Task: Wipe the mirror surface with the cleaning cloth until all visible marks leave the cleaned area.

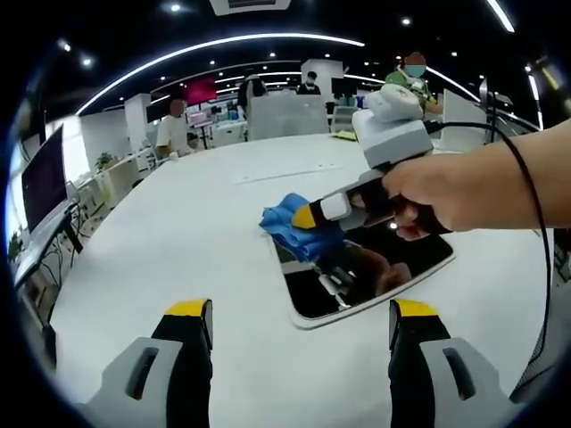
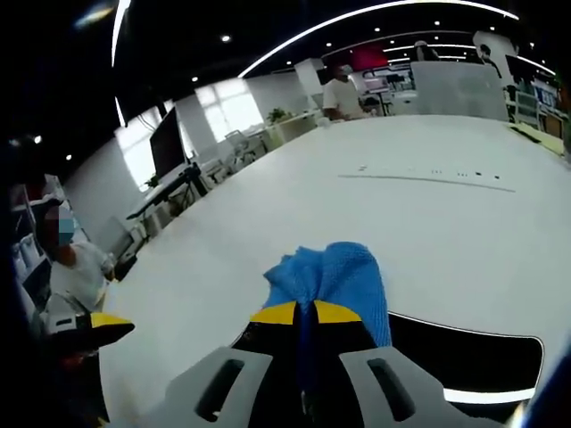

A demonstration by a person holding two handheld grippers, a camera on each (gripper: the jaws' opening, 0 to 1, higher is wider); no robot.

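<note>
In the left gripper view, the left gripper (image 1: 302,325) rises from the bottom edge with its two black, yellow-tipped jaws set wide apart and nothing between them. It hovers over a large white table (image 1: 178,241) with a smooth matte top.

Just beyond the jaws lies the mirror (image 1: 370,272), a flat rectangle with rounded corners and a thin pale rim. Its long axis runs from lower left to upper right in this view. The glass looks dark and glossy, and reflects the gripper and hand above it.

At the mirror's far left corner sits the cleaning cloth (image 1: 294,227), a bright blue, soft, bunched piece of fabric lying partly on the glass and partly on the table. The right gripper (image 1: 308,217) comes in from the right, held in a person's hand (image 1: 428,201), and is clamped on the cloth.

In the right gripper view, the right gripper (image 2: 303,314) has its yellow-tipped jaws pressed together on the cleaning cloth (image 2: 343,276), whose fine woven texture shows. The cloth fans out ahead of the jaws. The mirror (image 2: 464,357) stretches to the right, dark with a white rim, on the white table (image 2: 428,223).
</note>
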